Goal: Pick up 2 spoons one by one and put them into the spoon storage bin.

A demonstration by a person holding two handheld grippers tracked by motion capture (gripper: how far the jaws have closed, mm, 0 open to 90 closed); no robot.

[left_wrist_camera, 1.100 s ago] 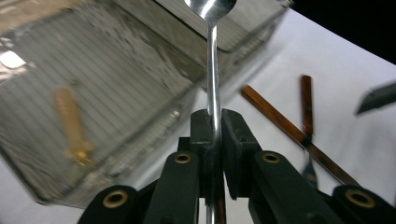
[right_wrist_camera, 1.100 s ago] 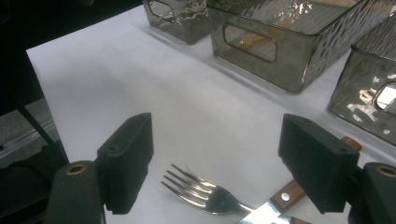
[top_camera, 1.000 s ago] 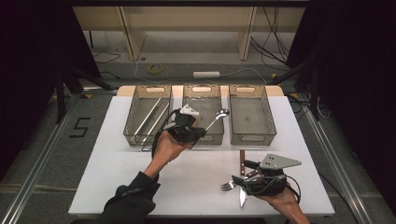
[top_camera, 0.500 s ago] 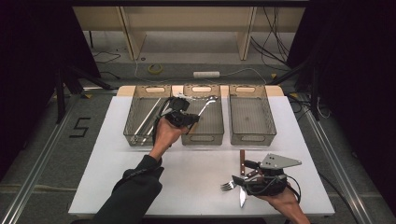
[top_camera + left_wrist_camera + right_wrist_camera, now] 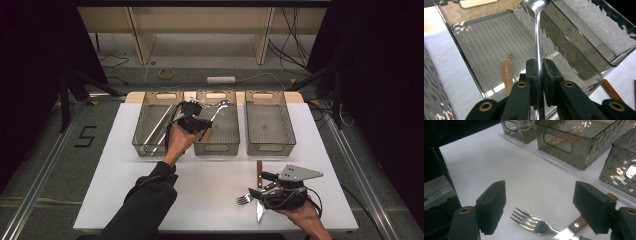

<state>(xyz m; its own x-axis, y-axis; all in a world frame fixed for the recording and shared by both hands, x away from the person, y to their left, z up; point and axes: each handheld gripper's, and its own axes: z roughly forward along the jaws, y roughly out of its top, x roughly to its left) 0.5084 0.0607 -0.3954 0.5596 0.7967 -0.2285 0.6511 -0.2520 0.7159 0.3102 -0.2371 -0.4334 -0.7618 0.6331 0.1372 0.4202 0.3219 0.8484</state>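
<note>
My left gripper [image 5: 202,121] is shut on the handle of a metal spoon [image 5: 218,109] and holds it over the middle bin [image 5: 216,145]. In the left gripper view the spoon handle [image 5: 537,37] runs up between the closed pads of the left gripper [image 5: 538,67], its bowl toward the bin's far end. Near the table's front edge my right gripper [image 5: 254,195] stands open. A fork [image 5: 531,222] lies on the table between its jaws, beside a wooden-handled knife [image 5: 574,225]. The fork [image 5: 243,199] and the knife [image 5: 259,172] also show from above.
Three smoked clear bins stand side by side at the back of the white table [image 5: 125,190]. The left bin [image 5: 150,145] holds several metal utensils. A wooden handle [image 5: 506,72] lies in the middle bin. The right bin [image 5: 270,145] stands beyond my right gripper.
My left hand has carried the spoon to the left and farther back over the bins. The right gripper, fork and knife have stayed put.
</note>
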